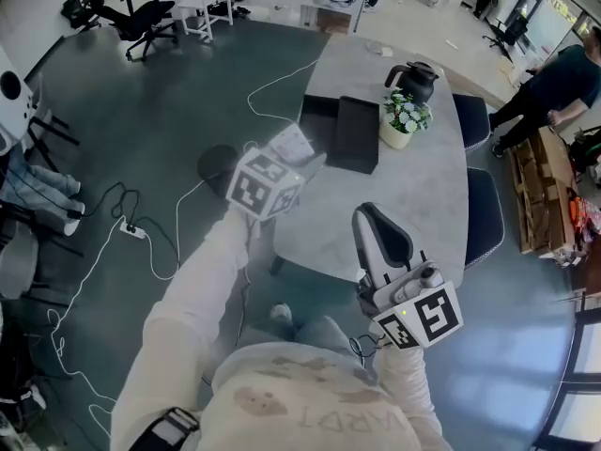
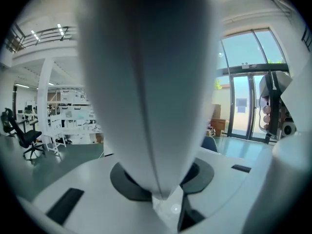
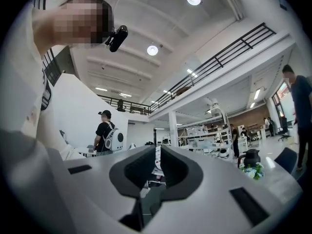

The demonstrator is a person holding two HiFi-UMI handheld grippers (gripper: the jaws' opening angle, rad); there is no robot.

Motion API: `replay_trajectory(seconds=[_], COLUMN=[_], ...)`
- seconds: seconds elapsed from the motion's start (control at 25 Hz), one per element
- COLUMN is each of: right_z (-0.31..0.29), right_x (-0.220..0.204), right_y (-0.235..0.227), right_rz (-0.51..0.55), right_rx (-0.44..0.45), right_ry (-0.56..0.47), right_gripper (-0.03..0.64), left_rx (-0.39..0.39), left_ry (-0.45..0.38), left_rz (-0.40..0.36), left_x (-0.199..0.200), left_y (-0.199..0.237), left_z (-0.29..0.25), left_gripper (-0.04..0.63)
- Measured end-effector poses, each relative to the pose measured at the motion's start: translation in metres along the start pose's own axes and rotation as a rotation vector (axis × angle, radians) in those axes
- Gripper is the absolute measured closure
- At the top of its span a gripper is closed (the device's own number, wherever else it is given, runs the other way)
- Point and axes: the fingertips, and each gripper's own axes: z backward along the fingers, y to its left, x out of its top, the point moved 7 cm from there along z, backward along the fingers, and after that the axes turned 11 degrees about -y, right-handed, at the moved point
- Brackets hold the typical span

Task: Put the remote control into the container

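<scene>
- The left gripper [image 1: 302, 165] is clamped on the remote control [image 1: 289, 144]. Its jaws stand part-way apart, with a pad against each side of the pale body.
- In the left gripper view the remote control fills the middle of the frame. Its long axis runs straight out from the jaws, along the line in which the gripper points. The held end is narrow and the far end passes out of the top of the frame.
- In the head view the remote control points up and to the right, toward the table [image 1: 413, 205]. It is in the air over the table's near left edge.
- The dark rectangular container [image 1: 357, 134] lies on the table just beyond the remote control's far end, apart from it.
- A pot of white flowers [image 1: 404, 120] stands just beside the container's right side, and a black jug [image 1: 418, 81] stands behind the pot.
- The right gripper [image 1: 376, 228] is over the table's near edge, well apart from the container. Its dark jaws are drawn almost together, with only a thin slit between them and nothing in it.
</scene>
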Motion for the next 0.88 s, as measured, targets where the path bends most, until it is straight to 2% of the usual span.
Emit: replay_trajectory(seconds=[0.28,0.52,0.64,0.88], right_z=[-0.023,-0.044,-0.057,-0.079], right_x=[-0.017,-0.025,-0.028,-0.033], right_y=[-0.021,-0.058,-0.078,-0.120], right_rz=[-0.007,-0.023,-0.027,-0.032], right_rx=[-0.022,-0.024,-0.020,-0.012], right_ry=[0.020,0.016,0.009,0.013], right_gripper=[0.581,0.581,0.581,0.581], left_rx=[0.012,0.030,0.039,0.039], left_ry=[0.064,0.127,0.154,0.140], left_rz=[0.045,0.087,0.083,0.081], left_x=[-0.018,-0.035,-0.040,-0.043], left_y=[0.045,0.076,0.090,0.118], left_z=[-0.028,-0.064,-0.083,-0.126], left_gripper=[0.489,0.489,0.489,0.489])
